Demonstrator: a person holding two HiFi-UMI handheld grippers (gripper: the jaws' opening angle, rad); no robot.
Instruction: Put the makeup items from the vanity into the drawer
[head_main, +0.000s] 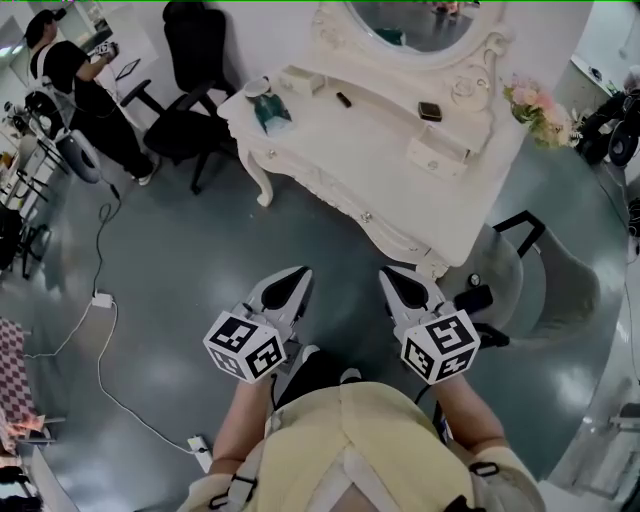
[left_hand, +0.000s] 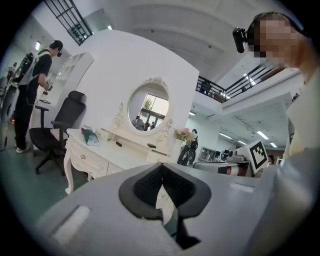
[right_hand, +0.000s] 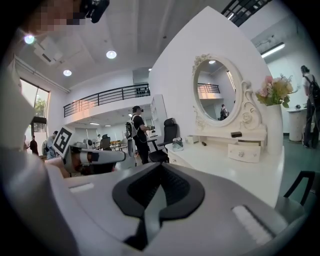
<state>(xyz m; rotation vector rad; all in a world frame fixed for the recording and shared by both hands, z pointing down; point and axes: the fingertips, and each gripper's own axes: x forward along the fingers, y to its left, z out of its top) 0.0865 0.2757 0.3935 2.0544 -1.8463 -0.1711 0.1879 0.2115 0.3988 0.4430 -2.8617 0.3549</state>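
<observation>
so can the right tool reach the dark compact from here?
Probably not: right tool hangs over the floor, short of the vanity; the dark compact sits far back on it. Nothing seems in the way.

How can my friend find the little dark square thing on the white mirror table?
Look at the white vanity with the oval mirror, and go to the end by the pink flowers. Just behind the small drawer box there lies a flat dark case. It is squarish; the dark stick farther along is thin and long.
</observation>
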